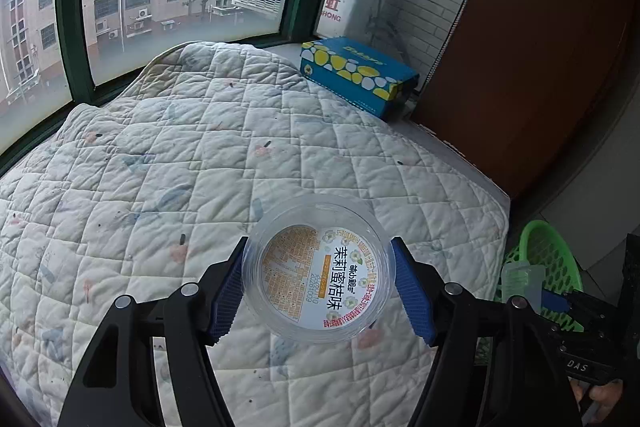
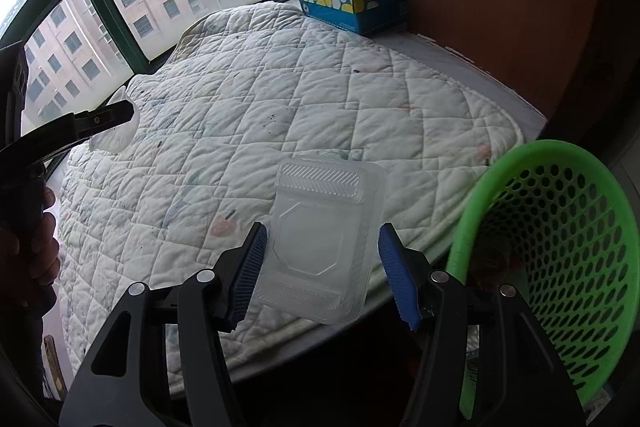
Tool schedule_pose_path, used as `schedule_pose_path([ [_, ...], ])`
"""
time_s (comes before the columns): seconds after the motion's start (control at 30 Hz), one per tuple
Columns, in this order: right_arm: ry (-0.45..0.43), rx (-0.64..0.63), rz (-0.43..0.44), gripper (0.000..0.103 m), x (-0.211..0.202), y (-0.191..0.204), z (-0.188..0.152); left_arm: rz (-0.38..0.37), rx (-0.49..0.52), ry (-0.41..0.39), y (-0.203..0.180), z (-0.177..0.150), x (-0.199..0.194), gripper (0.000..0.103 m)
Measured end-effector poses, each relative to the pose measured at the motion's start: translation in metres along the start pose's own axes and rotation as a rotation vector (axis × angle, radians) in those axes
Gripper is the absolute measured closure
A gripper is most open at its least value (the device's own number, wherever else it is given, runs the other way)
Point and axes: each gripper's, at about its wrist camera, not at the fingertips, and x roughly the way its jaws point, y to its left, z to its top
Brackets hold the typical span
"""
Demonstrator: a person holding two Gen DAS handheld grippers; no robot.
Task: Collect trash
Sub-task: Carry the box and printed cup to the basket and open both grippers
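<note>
Right now my left claw (image 1: 318,285) grips a round clear cup (image 1: 318,271) with a printed label, held above the quilted bed (image 1: 160,167). My right claw (image 2: 322,267) pinches a clear plastic tray (image 2: 326,239) at both sides over the bed's near edge, just beside the green basket (image 2: 560,247) off its right corner.

We list the quilted pad (image 2: 304,99) as the landmark: its broad middle lies bare and open to passage from above. At its far corner the blue tissue box (image 2: 352,1) stands against the brown panel (image 2: 500,7), which walls off that side, while the green window frame (image 2: 116,23) closes the far edge. Off its near corner the green basket (image 2: 560,247) stands open-mouthed, and the clear tray (image 2: 324,247) we hold hangs just beside its rim.
</note>
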Motion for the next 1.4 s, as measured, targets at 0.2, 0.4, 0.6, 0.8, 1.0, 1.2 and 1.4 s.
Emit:
schedule_pose_path([
  [0.2,-0.039,0.039,-0.035,0.045,-0.027,-0.035,-0.017,-0.067,0.046,-0.013,-0.054,-0.013,-0.013,0.037],
  [0.4,-0.077,0.086,-0.087,0.045,-0.054,-0.071,-0.032,-0.134,0.106,-0.022,-0.105,-0.023,-0.022,0.037],
  [0.6,-0.108,0.145,-0.127,0.045,-0.077,-0.108,-0.046,-0.192,0.142,-0.022,-0.147,-0.029,-0.026,0.037],
  [0.8,-0.125,0.194,-0.17,0.045,-0.092,-0.136,-0.057,-0.236,0.186,-0.012,-0.182,-0.036,-0.026,0.037],
  [1.0,-0.127,0.23,-0.193,0.045,-0.098,-0.158,-0.066,-0.27,0.223,-0.003,-0.21,-0.039,-0.022,0.037],
  [1.2,-0.117,0.253,-0.207,0.045,-0.097,-0.171,-0.072,-0.301,0.234,0.016,-0.229,-0.04,-0.016,0.037],
  [1.4,-0.12,0.276,-0.213,0.038,-0.101,-0.18,-0.077,-0.326,0.241,0.037,-0.243,-0.043,-0.008,0.037],
])
